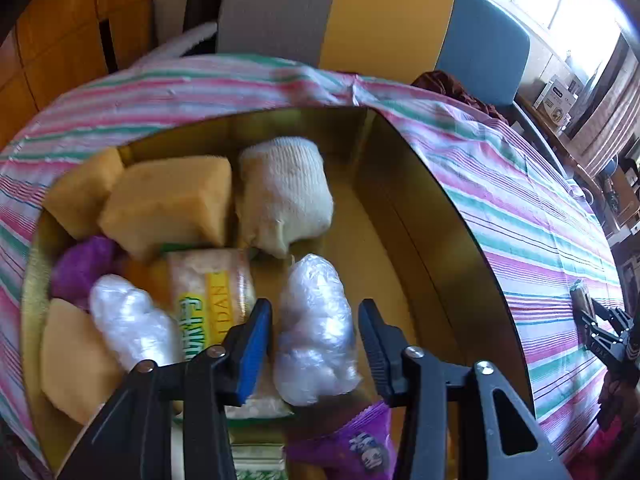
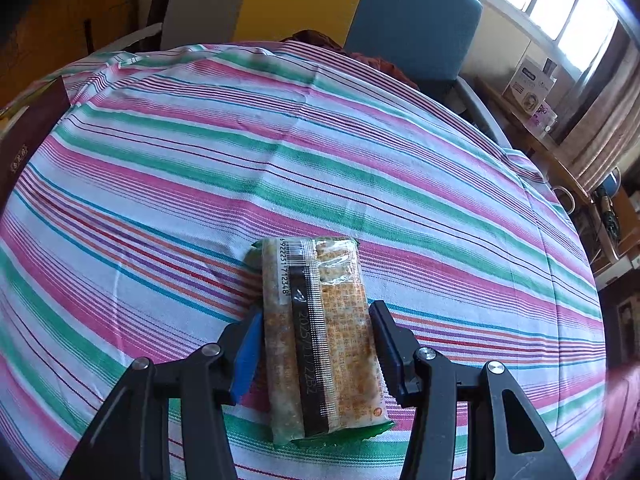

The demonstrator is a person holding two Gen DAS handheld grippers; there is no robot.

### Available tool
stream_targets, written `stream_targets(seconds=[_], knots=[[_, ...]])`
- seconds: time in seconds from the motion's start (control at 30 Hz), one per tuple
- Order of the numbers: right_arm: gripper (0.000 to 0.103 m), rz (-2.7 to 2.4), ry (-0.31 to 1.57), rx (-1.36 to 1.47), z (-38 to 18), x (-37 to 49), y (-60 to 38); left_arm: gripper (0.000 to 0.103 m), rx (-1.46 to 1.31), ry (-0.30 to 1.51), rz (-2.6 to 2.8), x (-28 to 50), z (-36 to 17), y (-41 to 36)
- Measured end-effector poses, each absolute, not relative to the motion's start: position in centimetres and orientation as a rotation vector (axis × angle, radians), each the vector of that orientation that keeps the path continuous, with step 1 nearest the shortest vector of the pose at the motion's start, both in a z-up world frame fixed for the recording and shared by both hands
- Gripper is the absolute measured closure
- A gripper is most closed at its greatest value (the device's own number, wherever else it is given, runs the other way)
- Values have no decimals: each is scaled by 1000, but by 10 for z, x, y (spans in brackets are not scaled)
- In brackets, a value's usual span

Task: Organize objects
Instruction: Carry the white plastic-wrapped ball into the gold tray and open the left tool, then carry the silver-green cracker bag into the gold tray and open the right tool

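the left gripper [image 1: 316, 344] hung with jaws parted around a plastic bundle [image 1: 314, 332] lying in the gold box [image 1: 440, 216]; the right gripper [image 2: 318, 344] clamped a snack packet [image 2: 324, 340], seemingly ready for boxing.

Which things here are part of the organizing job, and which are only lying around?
Part of the job:
- gold box
- clear plastic bundle between the left claw fingers
- cracker packet in the right claw
- sponges, rolled white cloth in the box

Lying around:
- striped tablecloth
- chairs
- white carton by the window
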State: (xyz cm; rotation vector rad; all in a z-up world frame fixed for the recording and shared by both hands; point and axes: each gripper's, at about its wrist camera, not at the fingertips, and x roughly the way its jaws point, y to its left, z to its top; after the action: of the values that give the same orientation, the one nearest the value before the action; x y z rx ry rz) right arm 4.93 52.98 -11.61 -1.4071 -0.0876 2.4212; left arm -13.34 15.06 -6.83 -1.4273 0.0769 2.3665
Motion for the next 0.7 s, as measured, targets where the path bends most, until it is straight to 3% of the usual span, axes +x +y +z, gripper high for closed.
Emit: stream_targets(seconds=[0.7], knots=[[55,2245,-213,-1521,-112,29,514,52,-1148,108,2600,-73,-1,96]])
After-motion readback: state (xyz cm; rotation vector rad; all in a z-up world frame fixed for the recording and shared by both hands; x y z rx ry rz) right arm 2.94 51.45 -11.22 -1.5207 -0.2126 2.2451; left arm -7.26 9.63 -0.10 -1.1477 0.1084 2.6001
